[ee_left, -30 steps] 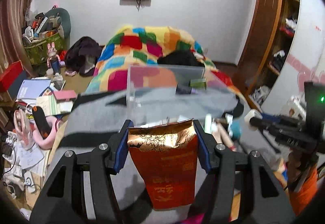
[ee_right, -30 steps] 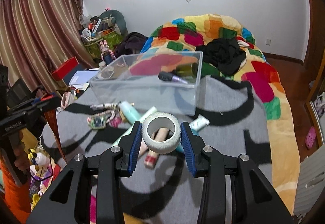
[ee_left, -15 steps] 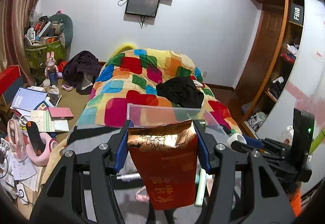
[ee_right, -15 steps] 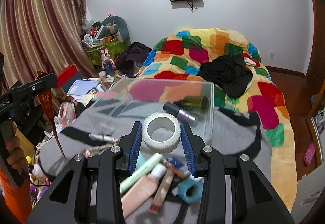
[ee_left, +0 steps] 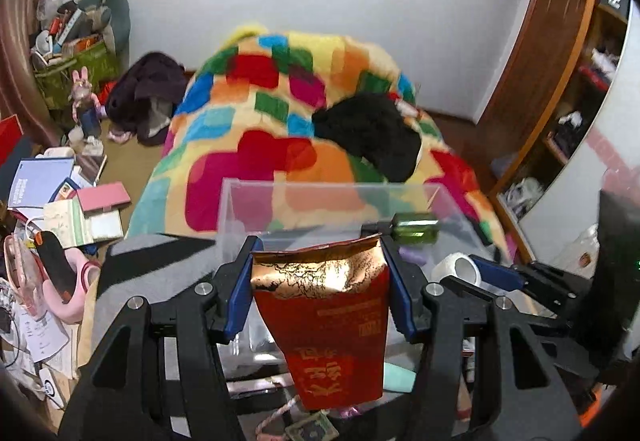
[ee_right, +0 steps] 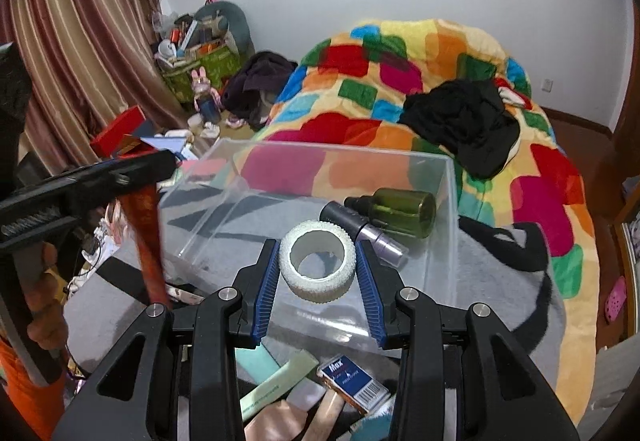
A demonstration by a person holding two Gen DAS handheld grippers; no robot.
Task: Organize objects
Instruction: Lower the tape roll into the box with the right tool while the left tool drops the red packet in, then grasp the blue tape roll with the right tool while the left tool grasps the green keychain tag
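Note:
My left gripper [ee_left: 320, 281] is shut on a red and gold foil pouch [ee_left: 322, 317], held over the near edge of a clear plastic box [ee_left: 240, 209]. My right gripper [ee_right: 316, 265] is shut on a white tape roll [ee_right: 318, 265], above the same clear box [ee_right: 450, 209]. Inside the box lie a green glass bottle [ee_right: 396, 211] and a dark spray tube [ee_right: 360, 231]. The box rests on a grey and black blanket [ee_right: 500, 261]. From the right wrist view the left gripper with its pouch [ee_right: 146, 225] shows at the left. The tape roll [ee_left: 456, 269] shows at the right in the left wrist view.
Loose tubes and a small blue packet [ee_right: 352, 383] lie on the blanket below the right gripper. A patchwork quilt [ee_right: 400, 81] with black clothing [ee_right: 468, 121] covers the bed behind. Books and clutter [ee_left: 60, 201] crowd the floor at the left. A wooden shelf unit [ee_left: 560, 81] stands right.
Both grippers have moved forward with their loads and now hang over the clear box. The loose items on the blanket have slid to the bottom of both views.

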